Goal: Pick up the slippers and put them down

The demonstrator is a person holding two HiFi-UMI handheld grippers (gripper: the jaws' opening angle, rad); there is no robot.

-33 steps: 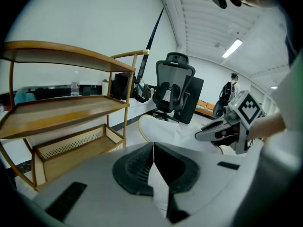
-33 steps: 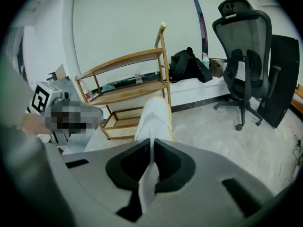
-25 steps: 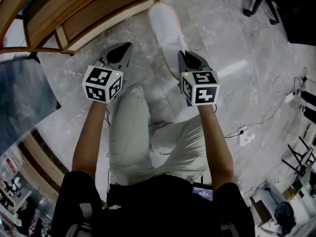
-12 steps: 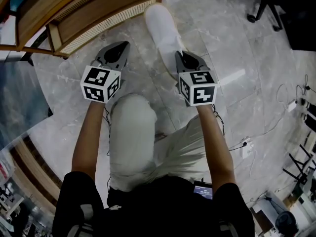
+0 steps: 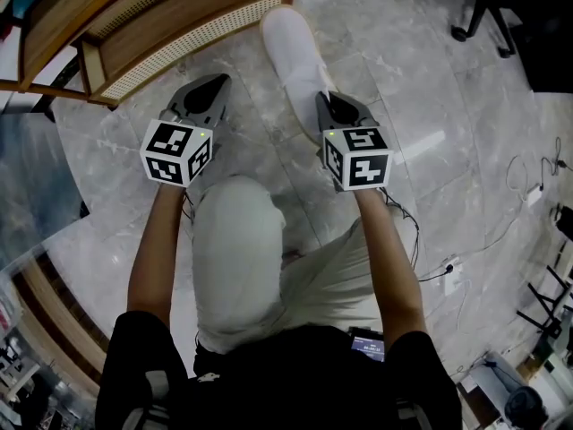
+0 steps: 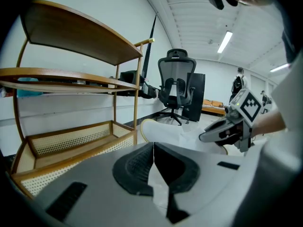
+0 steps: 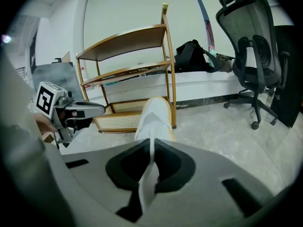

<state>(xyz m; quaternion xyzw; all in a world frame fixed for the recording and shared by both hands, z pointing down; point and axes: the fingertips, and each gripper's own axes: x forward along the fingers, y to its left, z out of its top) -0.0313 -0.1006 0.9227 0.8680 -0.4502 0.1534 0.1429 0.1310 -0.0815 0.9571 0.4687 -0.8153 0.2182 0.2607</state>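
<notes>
One white slipper (image 5: 291, 47) with a tan sole lies on the marble floor ahead of me, toe toward the shelf; whether a foot is in it I cannot tell. My right gripper (image 5: 329, 98) is shut beside its near end, and in the right gripper view the slipper (image 7: 154, 115) lies straight beyond the shut jaws (image 7: 152, 143). My left gripper (image 5: 215, 81) hangs to the slipper's left, shut and holding nothing (image 6: 152, 148). The left gripper view shows the slipper (image 6: 170, 134) to its right, with the right gripper (image 6: 213, 135) past it. No second slipper is visible.
A wooden shelf rack (image 5: 161, 25) with a cane-walled bottom tray stands at the far left, close to the left gripper. My raised knee (image 5: 237, 240) sits between the arms. An office chair (image 7: 255, 51) stands far right. Cables and a power strip (image 5: 448, 262) lie on the floor right.
Both grippers have sunk toward the floor side by side. My knee has come up larger between the arms. The slipper has not moved.
</notes>
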